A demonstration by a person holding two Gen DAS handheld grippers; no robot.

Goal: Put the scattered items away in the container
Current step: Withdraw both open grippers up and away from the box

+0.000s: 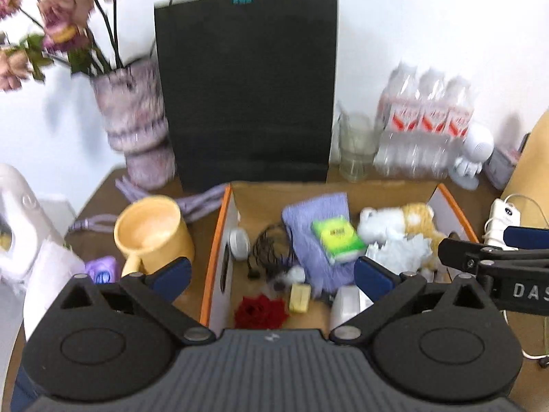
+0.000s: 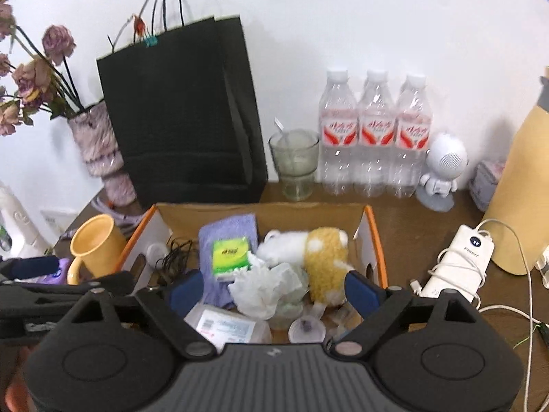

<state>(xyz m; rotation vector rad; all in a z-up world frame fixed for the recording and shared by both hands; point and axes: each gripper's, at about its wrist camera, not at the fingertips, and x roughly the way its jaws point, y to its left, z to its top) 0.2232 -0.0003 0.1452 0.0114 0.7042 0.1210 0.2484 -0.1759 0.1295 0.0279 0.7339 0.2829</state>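
An open cardboard box with orange edges (image 1: pixel 219 233) (image 2: pixel 372 237) sits on the brown table. It holds a purple cloth (image 1: pixel 315 226) (image 2: pixel 230 230), a green tissue pack (image 1: pixel 338 237) (image 2: pixel 230 252), a white-and-yellow plush toy (image 1: pixel 405 223) (image 2: pixel 322 250), crumpled tissue (image 2: pixel 267 285), a black cable (image 1: pixel 271 247), a red flower (image 1: pixel 260 310) and a small yellow block (image 1: pixel 299 297). My left gripper (image 1: pixel 272 276) is open and empty above the box's near left part. My right gripper (image 2: pixel 274 290) is open and empty above the box's near right part.
A yellow mug (image 1: pixel 151 237) (image 2: pixel 96 247) and a small purple item (image 1: pixel 101 269) lie left of the box. Behind stand a black paper bag (image 2: pixel 178 113), a flower vase (image 2: pixel 99 147), a glass (image 2: pixel 295 161), three water bottles (image 2: pixel 374 134) and a white robot figure (image 2: pixel 442 171). A white power bank with cable (image 2: pixel 459 261) lies right.
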